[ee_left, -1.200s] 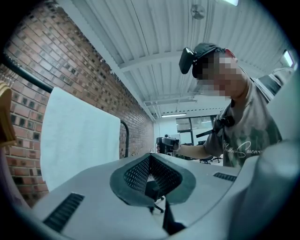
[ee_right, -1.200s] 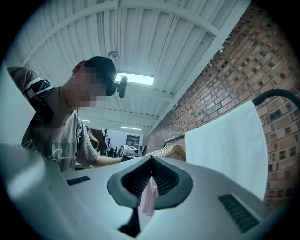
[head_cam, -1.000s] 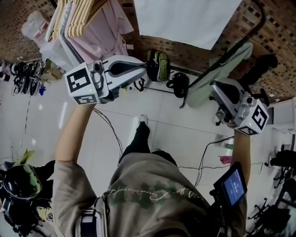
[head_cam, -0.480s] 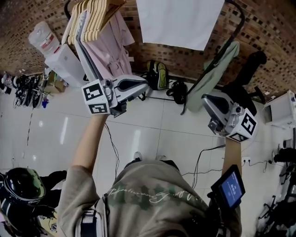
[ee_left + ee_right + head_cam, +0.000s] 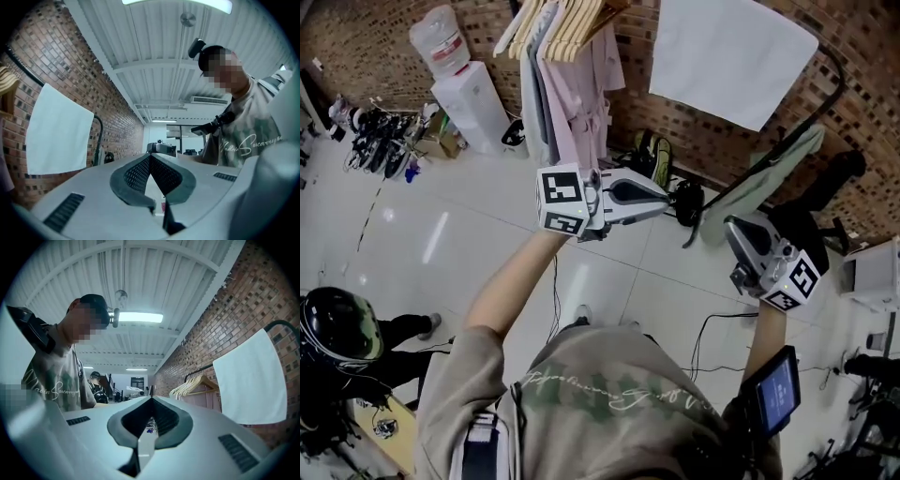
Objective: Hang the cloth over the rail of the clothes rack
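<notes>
A white cloth (image 5: 731,61) hangs flat over the black rail (image 5: 836,70) of the clothes rack against the brick wall. It also shows as the white cloth (image 5: 58,131) in the left gripper view and the white cloth (image 5: 251,380) in the right gripper view. Lower down, a grey-green cloth (image 5: 764,178) drapes a sloping bar. My left gripper (image 5: 668,195) is raised at mid-frame, shut and empty, pointing right. My right gripper (image 5: 734,231) is below the green cloth, also shut with nothing in it. Neither touches a cloth.
Wooden hangers with pink garments (image 5: 572,84) fill the rail's left end. A water dispenser (image 5: 473,103) stands at the far left, and bags (image 5: 654,155) and cables lie on the tiled floor under the rack. A person with a black helmet (image 5: 337,328) sits at lower left.
The left gripper has swung right toward the middle of the view, closer to the right one. The rack and hangers have slid right in the head view. Both grippers stay shut.
</notes>
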Tool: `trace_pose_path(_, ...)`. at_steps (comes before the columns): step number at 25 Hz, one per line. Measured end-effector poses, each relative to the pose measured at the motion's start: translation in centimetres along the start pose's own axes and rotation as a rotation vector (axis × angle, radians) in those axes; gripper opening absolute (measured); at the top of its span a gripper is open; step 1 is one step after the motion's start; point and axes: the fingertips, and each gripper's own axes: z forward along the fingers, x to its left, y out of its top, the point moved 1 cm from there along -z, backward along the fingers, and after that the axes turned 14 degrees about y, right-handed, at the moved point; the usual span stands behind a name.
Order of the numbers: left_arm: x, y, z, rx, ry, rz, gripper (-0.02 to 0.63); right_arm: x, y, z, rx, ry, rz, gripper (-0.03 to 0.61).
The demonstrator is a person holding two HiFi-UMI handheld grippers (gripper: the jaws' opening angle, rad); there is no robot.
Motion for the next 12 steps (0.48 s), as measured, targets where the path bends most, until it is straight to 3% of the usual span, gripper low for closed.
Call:
trace_pose_path(7,-0.8,-0.6,-0.6,0.033,0.006,0.043,0.005,0.3,-0.1,0.6,-0.012,0.016,-0.003,0.006)
trace_pose_path(12,-2.1,-1.6,-1.1,0.077,0.007,0.151,0.005,0.9,-1.2,1.7,-0.051,0.049,0.019,0.006)
